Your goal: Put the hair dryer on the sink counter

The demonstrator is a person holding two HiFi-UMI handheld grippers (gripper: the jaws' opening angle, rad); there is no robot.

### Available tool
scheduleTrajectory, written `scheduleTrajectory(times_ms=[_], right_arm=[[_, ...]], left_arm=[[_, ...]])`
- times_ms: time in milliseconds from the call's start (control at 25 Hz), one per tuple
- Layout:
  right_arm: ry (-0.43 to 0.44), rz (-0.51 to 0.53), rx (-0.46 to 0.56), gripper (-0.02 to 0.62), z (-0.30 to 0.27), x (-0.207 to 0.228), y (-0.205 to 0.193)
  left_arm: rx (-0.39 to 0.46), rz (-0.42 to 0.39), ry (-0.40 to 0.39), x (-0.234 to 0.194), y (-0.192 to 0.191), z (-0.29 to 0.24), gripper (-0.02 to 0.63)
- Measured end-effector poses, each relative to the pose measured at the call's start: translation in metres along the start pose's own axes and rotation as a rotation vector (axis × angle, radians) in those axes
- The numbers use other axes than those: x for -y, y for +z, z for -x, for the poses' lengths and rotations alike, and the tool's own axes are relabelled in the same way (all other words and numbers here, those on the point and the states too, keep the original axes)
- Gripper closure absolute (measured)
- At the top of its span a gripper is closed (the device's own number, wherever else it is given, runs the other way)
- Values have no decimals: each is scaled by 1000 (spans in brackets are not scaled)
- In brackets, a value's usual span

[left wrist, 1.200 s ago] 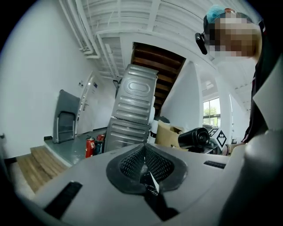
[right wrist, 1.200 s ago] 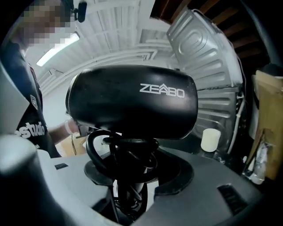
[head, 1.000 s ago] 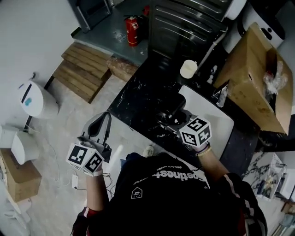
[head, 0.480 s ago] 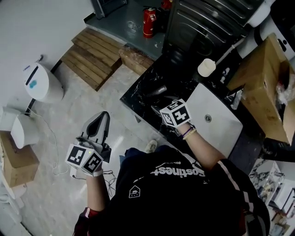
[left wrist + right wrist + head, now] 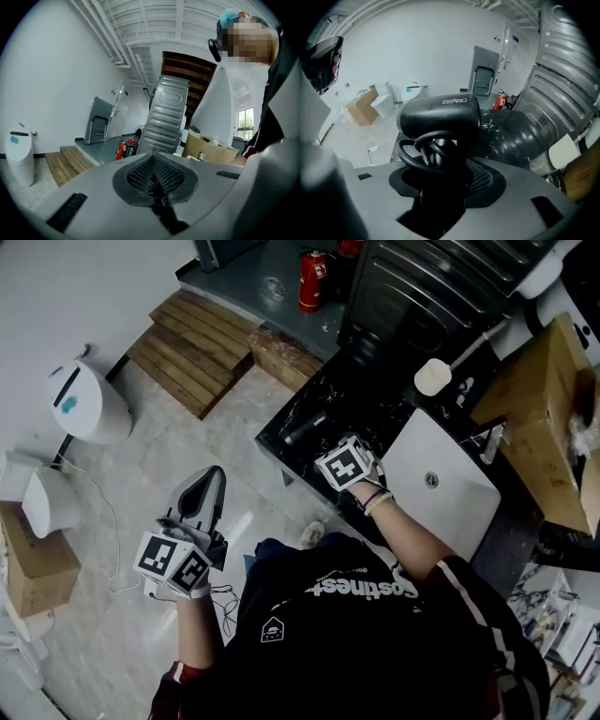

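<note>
Right gripper view: the right gripper [image 5: 440, 174] pinches the dryer [image 5: 439, 115] by its handle, with the coiled cord [image 5: 408, 157] looped just above the pads. The jaws have just opened a touch wider, and the handle is held between them.
Dryer: black, its barrel lying crosswise above the jaws with the brand print facing the camera. Behind it is the black marbled counter [image 5: 513, 133].
Head view, right side: the right gripper [image 5: 328, 448] points steeply down over the near left end of the counter [image 5: 370, 381]. The dryer [image 5: 306, 430] sticks out past it toward the counter's edge. Whether it touches the stone I cannot tell.
Sink: a white basin [image 5: 450, 493] set in the counter, just right of the right gripper.
Left gripper view: the left gripper [image 5: 153, 182] has its jaws pressed together, with nothing between them.
Head view, left side: the left gripper [image 5: 210, 486] hangs over the pale floor [image 5: 187, 442], well apart from the counter.
Farther out: a white cup [image 5: 432, 377] stands at the counter's back by the sink, with a red extinguisher [image 5: 311, 279] beyond. There are wooden steps [image 5: 192, 348], a white bin [image 5: 86, 404] by the wall, and a cardboard box [image 5: 544, 409] at the right.
</note>
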State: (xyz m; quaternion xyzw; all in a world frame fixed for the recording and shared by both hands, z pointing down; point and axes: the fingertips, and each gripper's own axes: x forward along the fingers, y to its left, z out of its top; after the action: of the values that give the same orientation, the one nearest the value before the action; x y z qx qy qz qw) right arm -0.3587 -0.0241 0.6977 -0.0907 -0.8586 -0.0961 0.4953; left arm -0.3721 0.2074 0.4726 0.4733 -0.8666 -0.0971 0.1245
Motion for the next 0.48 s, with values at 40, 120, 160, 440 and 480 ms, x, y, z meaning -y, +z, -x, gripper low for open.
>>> scheduleTrajectory(times_ms=[40, 120, 160, 440, 480], right_arm=[[-6, 1, -6, 344, -1, 0, 0], [-12, 13, -10, 339, 1, -1, 3], [-13, 31, -9, 336, 2, -2, 7], [-55, 164, 3, 313, 8, -4, 14], [-47, 170, -1, 313, 9, -5, 14]], left_arm=[[1, 2, -3, -1, 0, 0, 591], [2, 3, -9, -3, 1, -1, 591], [2, 2, -13, -4, 2, -1, 591], [8, -9, -64, 1, 5, -16, 591], [7, -11, -71, 3, 6, -18, 591]])
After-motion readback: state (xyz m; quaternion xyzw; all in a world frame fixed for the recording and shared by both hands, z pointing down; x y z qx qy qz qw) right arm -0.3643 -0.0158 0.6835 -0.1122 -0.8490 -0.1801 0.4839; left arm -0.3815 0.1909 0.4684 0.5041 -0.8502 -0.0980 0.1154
